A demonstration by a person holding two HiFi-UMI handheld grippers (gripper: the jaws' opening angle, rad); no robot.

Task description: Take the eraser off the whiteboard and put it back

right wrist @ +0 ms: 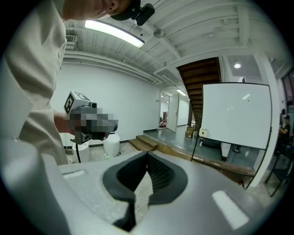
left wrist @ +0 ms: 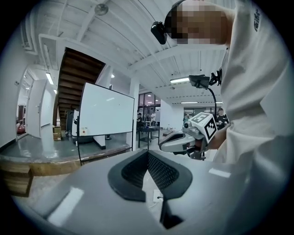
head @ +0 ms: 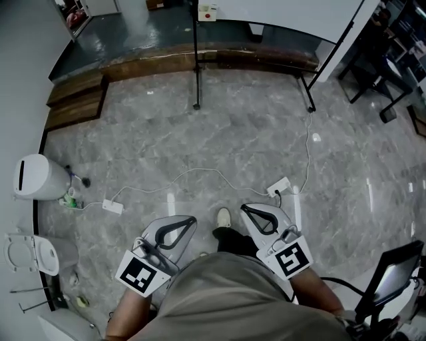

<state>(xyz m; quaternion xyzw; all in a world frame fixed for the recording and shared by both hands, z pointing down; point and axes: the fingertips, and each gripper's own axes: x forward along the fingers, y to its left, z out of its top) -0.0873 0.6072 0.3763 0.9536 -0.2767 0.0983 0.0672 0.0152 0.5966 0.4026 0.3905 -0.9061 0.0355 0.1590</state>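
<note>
Head view: the person stands on a grey stone floor (head: 239,146) with both tongs held low in front of the body. The left gripper (head: 192,219) is at 7 o'clock of frame centre and the right gripper (head: 243,207) at 5 o'clock, with one shoe (head: 224,217) between them. In its own view, each gripper's black pads meet at the tips with nothing caught between them, so both are closed and empty. The whiteboard (head: 293,13) stands on its wheeled frame at 12 o'clock, well apart from both tools and beyond a low wooden step (head: 76,100). The eraser (head: 208,11) appears as a small pale block with a red spot. It sits on the board's face at the lower corner, at about 11 o'clock from the right gripper, and neither tool touches it. A power strip (head: 279,188) lies on the floor at 1 o'clock just beyond the right gripper. A white bin (head: 36,176) stands at 9 o'clock by the wall.
</note>
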